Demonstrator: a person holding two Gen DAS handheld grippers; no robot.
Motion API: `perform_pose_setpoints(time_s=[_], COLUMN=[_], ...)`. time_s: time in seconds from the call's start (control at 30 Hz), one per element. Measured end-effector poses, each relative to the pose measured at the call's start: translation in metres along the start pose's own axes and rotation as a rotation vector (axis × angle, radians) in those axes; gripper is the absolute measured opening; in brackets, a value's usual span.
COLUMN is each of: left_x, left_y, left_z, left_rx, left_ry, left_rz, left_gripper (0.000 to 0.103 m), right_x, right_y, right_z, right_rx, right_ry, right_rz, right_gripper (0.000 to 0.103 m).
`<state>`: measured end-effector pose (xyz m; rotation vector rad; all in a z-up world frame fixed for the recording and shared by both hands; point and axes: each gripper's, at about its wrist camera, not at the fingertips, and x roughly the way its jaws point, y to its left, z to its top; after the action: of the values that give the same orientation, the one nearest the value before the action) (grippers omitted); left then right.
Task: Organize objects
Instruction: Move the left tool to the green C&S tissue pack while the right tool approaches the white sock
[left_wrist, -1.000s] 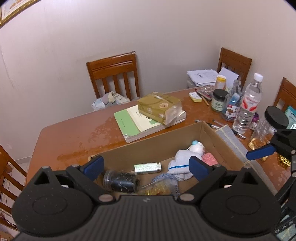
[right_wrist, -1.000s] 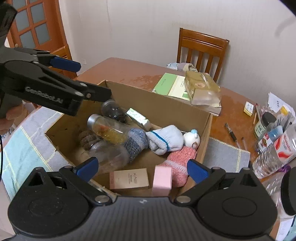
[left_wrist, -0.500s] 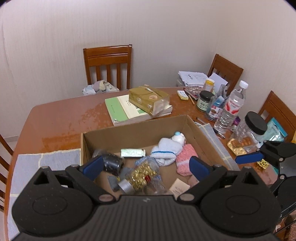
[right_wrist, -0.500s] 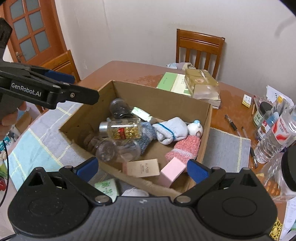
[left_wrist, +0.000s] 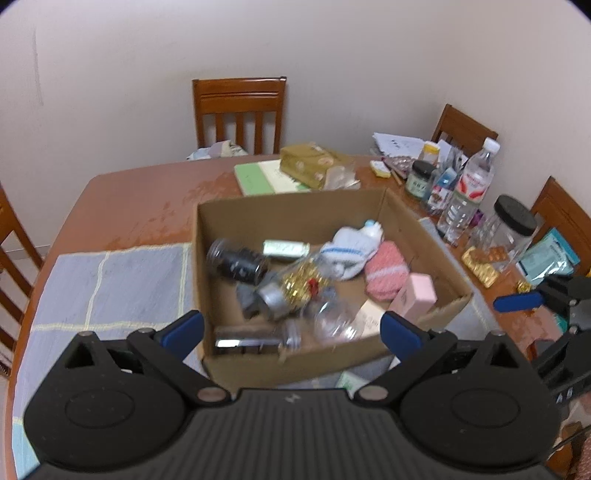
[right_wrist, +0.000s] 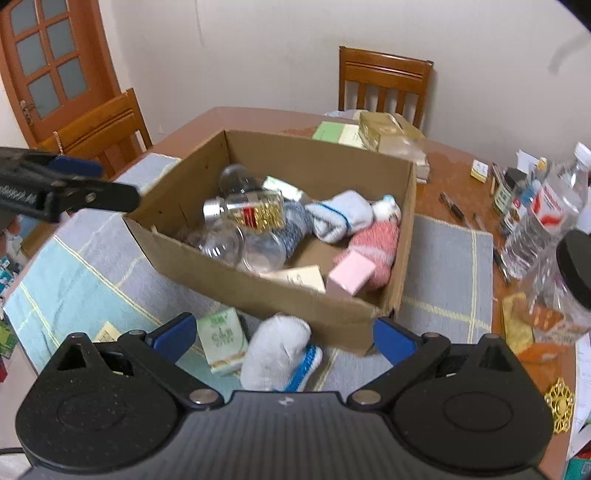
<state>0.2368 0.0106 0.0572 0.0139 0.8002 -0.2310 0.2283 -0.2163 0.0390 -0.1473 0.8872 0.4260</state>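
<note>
On the tabletop (left_wrist: 147, 206) a cardboard box (right_wrist: 258, 280) holds jars, socks and a pink box (right_wrist: 351, 275), with a white sock (right_wrist: 277, 354) and green carton (right_wrist: 223, 339) outside its near wall, both tools, left (left_wrist: 291, 328) and right (right_wrist: 282, 334), spread wide, gripping nothing.

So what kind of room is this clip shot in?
Most likely a home dining room: a wooden dining table with matching wooden chairs against a plain wall, and a panelled glass door.
</note>
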Motion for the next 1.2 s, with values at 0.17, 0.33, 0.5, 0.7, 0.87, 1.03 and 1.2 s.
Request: perform_pose_setpoints(time_s=[0.17, 0.33, 0.5, 0.7, 0.87, 1.03, 1.2], left_x=[0.009, 0.018, 0.025, 0.031, 0.036, 0.039, 0.042], left_y=[0.006, 0.011, 0.013, 0.013, 0.014, 0.016, 0.017], left_z=[-0.028, -0.053, -0.071, -0.086, -0.092, -0.094, -0.094], left_rx=[-0.011, -0.056, -0.090, -0.099, -0.086, -0.076, -0.067], left_ry=[0.032, 0.062, 0.085, 0.103, 0.117, 0.127, 0.131], left_rz=[0.043, 0.050, 0.071, 0.090, 0.093, 0.084, 0.055], left_gripper=[0.101, 0.101, 0.101, 0.101, 0.101, 0.101, 0.101], right_x=[0.017, 0.033, 0.051, 0.065, 0.078, 0.092, 0.099], right_y=[0.001, 0.003, 0.010, 0.018, 0.015, 0.014, 0.012], right_z=[-0.019, -0.037, -0.049, -0.050, -0.045, -0.045, -0.048], right_rx=[-0.012, 0.006, 0.013, 0.023, 0.060, 0.081, 0.078], right_ry=[0.015, 0.013, 0.054, 0.065, 0.074, 0.093, 0.107], right_rz=[-0.056, -0.074, -0.058, -0.080, -0.101, -0.105, -0.130], right_gripper=[0.103, 0.103, 0.103, 0.103, 0.103, 0.103, 0.103])
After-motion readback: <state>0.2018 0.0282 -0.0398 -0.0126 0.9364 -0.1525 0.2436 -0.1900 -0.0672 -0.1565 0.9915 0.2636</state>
